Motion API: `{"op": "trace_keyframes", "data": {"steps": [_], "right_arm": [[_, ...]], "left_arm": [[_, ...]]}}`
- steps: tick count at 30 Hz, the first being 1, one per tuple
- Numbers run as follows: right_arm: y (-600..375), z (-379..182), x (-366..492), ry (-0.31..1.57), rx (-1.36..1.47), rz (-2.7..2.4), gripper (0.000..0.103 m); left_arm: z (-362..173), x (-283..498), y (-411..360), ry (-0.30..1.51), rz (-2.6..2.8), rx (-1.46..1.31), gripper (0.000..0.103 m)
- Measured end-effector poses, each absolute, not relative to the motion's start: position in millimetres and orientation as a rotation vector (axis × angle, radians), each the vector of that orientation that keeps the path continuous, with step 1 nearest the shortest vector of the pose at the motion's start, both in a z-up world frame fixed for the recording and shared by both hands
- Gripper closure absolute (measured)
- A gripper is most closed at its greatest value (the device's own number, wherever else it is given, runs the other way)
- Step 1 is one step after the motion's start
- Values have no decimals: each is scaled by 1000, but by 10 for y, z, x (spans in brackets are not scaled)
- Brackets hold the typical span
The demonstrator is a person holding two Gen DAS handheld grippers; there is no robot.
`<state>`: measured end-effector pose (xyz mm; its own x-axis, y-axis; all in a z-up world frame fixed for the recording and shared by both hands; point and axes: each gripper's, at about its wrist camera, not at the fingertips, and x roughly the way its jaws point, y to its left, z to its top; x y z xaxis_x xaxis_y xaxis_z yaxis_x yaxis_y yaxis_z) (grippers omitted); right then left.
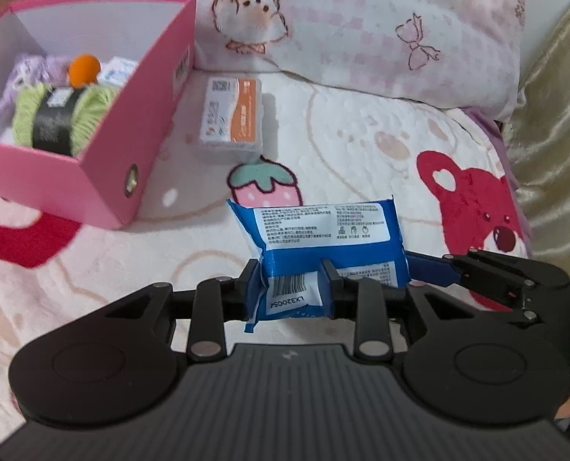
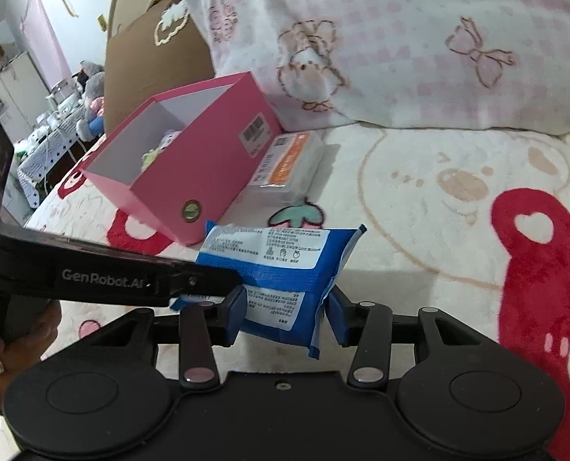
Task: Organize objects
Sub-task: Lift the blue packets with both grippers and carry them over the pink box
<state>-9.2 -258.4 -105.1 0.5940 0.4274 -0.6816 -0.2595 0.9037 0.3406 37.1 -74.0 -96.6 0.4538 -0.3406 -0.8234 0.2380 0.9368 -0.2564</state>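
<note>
Blue snack packet [image 1: 325, 246] sits at lower centre of the left wrist view, clamped at one end between the fingers of the left gripper [image 1: 290, 288]. The right gripper [image 2: 283, 313] pinches the packet's other end, fingers pressed against its sides; in the left view it reaches in from the right edge. A pink open box [image 1: 146, 115] occupies the upper left, holding green yarn [image 1: 60, 121], an orange ball [image 1: 84, 69] and a purple toy [image 1: 27, 75]. An orange-and-white pack [image 1: 231, 117] lies just beside the box on a cartoon-print blanket [image 1: 361, 161].
</note>
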Motion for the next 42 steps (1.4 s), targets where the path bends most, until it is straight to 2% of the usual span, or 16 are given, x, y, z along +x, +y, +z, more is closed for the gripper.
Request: {"op": "trace_keyframes", "data": {"steps": [19, 26, 34, 42], "right_arm": [[-2117, -660, -386, 826, 106, 516, 46], [-2048, -476, -380, 836, 104, 508, 45], [-1895, -168, -336, 850, 36, 500, 44], [-1796, 97, -295, 842, 51, 506, 42]], "left_arm": [[-625, 169, -20, 1113, -400, -250, 74], [-481, 149, 74, 1090, -421, -261, 74], [-351, 217, 117, 1151, -432, -246, 74], [-11, 212, 200, 1096, -425, -205, 74]]}}
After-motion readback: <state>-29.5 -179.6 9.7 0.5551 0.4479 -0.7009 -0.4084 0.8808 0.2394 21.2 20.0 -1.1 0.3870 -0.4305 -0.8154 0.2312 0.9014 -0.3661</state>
